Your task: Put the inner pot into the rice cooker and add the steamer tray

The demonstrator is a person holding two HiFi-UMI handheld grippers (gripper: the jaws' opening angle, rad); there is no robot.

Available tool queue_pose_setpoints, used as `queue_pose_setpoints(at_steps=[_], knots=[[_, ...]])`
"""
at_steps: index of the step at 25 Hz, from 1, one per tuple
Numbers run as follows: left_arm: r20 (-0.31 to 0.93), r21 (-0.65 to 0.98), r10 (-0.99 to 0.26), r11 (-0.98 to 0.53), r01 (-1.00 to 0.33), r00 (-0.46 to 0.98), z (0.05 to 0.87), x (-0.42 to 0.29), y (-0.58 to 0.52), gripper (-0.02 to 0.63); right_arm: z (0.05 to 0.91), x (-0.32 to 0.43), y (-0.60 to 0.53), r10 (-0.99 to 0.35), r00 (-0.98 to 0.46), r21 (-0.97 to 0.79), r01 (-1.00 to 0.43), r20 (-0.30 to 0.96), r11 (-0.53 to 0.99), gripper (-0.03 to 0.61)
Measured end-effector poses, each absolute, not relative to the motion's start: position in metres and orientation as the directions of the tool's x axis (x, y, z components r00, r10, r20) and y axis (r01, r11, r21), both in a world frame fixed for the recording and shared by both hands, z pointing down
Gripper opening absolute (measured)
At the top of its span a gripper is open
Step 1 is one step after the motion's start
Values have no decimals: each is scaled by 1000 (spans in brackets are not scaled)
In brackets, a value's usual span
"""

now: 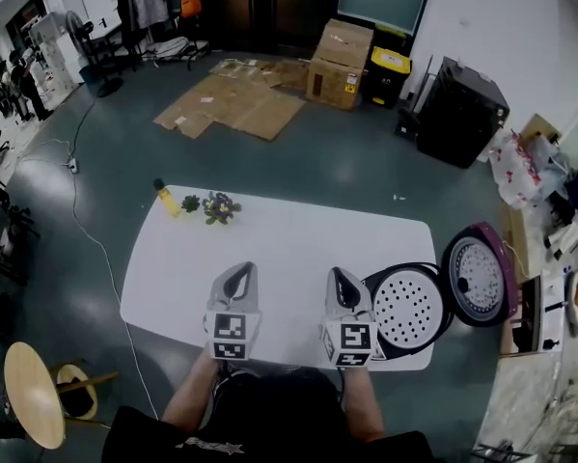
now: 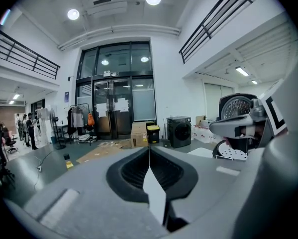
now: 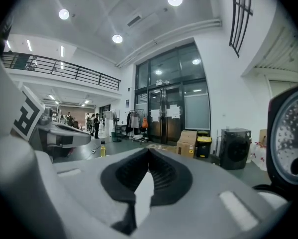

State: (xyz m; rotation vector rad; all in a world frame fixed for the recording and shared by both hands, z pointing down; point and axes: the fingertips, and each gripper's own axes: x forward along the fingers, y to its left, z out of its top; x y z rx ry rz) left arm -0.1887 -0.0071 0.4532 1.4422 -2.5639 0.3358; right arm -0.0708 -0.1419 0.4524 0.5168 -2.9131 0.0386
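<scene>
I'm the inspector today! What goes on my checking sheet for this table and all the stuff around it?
Surface: white table.
Job's things: rice cooker at the table's right end, lid open, holey steamer tray inside.
Clutter: yellow bottle and little plants at the far left corner.
Grippers: left claw and right claw both shut, holding nothing.
Cables: one cable on the floor, left of the table.
Surroundings: cardboard boxes, flattened cardboard, round stool.

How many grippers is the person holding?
2. The left gripper is over the white table's near edge; the right gripper is beside it, next to the open rice cooker. Both are shut and empty.
</scene>
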Motion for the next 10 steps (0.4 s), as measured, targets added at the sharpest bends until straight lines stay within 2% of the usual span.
queue_pose_setpoints(at_steps=[10], knots=[[270, -110, -825, 486, -867, -496, 454, -183, -15, 14, 455, -64, -147, -351, -917, 0, -357, 192, 934, 6]])
